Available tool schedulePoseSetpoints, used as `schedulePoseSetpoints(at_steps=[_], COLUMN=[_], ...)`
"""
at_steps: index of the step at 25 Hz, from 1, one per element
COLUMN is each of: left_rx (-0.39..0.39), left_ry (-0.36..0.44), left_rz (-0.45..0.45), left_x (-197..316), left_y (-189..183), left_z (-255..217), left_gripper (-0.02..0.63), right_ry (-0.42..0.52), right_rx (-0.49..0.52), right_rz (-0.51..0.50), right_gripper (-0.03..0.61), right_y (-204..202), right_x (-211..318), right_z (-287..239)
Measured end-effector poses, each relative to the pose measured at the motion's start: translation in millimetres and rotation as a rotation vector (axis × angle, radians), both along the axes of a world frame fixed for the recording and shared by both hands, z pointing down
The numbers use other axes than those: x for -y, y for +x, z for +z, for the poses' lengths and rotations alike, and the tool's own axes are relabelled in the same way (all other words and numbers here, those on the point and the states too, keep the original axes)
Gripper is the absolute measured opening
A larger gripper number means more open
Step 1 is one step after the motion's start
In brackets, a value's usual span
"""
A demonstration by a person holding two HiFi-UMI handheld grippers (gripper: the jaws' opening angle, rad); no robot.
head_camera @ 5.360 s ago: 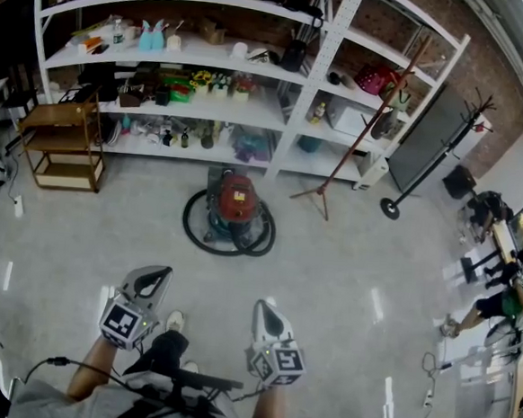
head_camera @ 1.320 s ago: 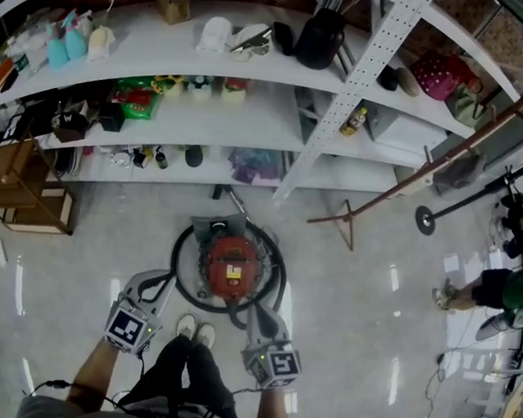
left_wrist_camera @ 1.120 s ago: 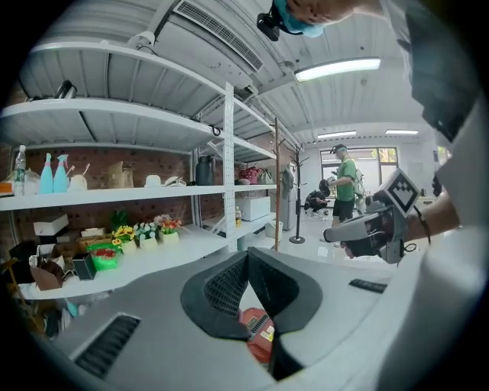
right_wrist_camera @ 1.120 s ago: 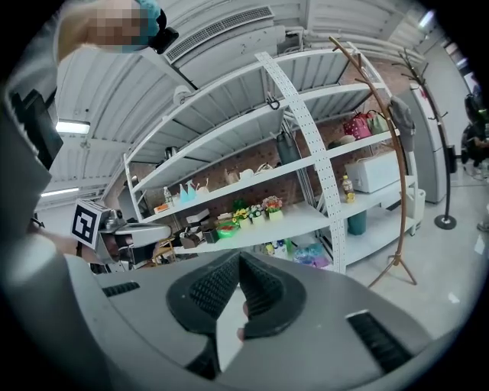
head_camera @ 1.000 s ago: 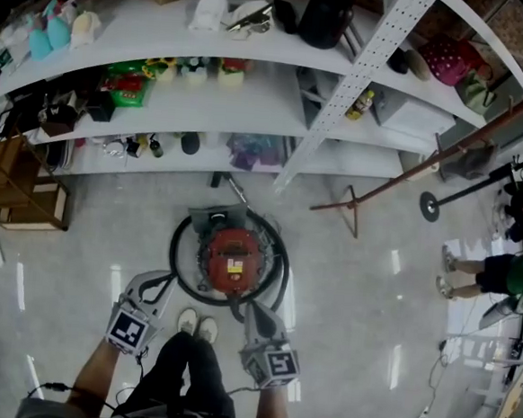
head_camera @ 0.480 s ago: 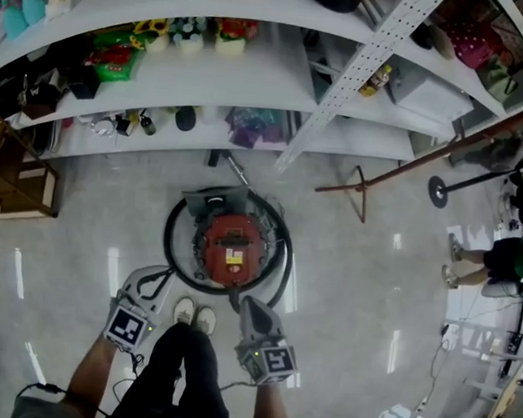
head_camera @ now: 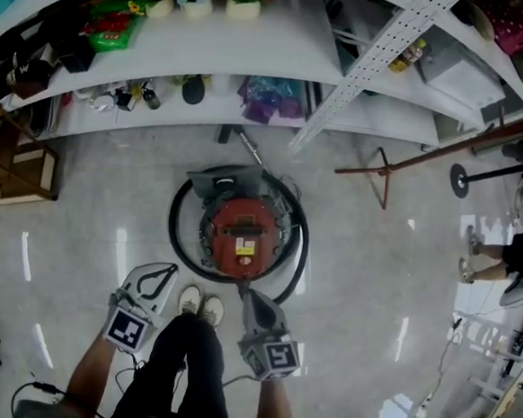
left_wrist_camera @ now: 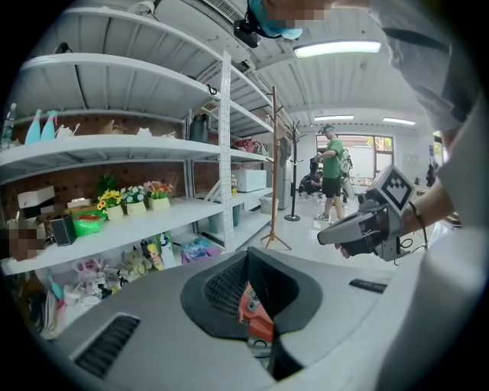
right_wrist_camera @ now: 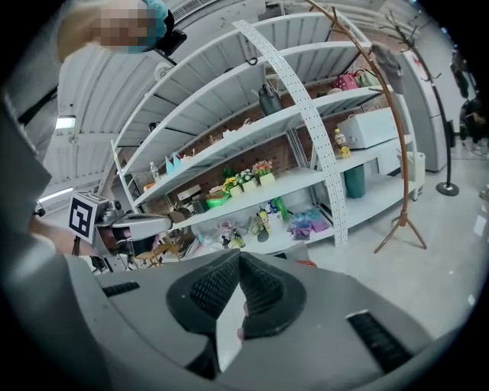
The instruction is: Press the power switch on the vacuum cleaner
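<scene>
A pale, glossy floor (head_camera: 373,284) fills the frame. White shelving (head_camera: 255,59) crowded with small goods runs across the top, and a wooden coat stand (head_camera: 428,158) leans at upper right. The red vacuum cleaner (head_camera: 241,236) sits at centre, ringed by its black hose (head_camera: 175,231). Both grippers point up-frame toward it. The left gripper (head_camera: 164,273) is at its lower left, clear of the hose, fingers (left_wrist_camera: 221,286) closed on nothing. The right gripper (head_camera: 248,295) has its tip at the hose's lower edge, fingers (right_wrist_camera: 263,286) likewise together and empty.

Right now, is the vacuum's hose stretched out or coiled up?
Coiled: the black hose lies in a ring around the red vacuum cleaner.
</scene>
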State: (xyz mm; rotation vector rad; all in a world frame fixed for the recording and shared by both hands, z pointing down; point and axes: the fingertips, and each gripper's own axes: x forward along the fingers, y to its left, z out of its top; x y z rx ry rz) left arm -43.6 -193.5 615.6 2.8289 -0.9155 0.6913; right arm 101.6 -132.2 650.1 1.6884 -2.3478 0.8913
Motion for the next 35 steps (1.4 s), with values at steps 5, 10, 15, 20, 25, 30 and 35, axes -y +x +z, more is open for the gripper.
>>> schedulePoseSetpoints(at_steps=[5, 10, 15, 20, 25, 30, 35], left_rx=[0.010, 0.019, 0.026, 0.022, 0.016, 0.022, 0.027], left_ry=[-0.025, -0.052, -0.085, -0.112, -0.128, -0.144, -0.158], left_rz=[-0.012, -0.024, -0.030, -0.034, -0.028, -0.013, -0.026], left_x=[-3, -4, -8, -14, -18, -24, -29], left_y=[-7, -13, -12, -9, -5, -3, -7], left_z=[34, 65, 94, 115, 124, 131, 142], left_gripper=[0.006, 0.006, 0.006, 0.006, 0.006, 0.006, 0.006], right_ry=[-0.021, -0.056, -0.078, -0.101, -0.103, -0.124, -0.164], right_rx=[0.004, 0.008, 0.011, 0.002, 0.004, 0.012, -0.013], right_rz=[-0.010, -0.012, -0.012, -0.018, -0.032, -0.015, -0.001], right_gripper=[0.003, 0.003, 0.003, 0.003, 0.003, 0.003, 0.003], right_y=[-5, -10, -10, -10, -14, -15, -9], right_x=[1, -1, 0, 4, 13, 19, 22], right_z=[41, 73, 103, 131, 153, 177, 206])
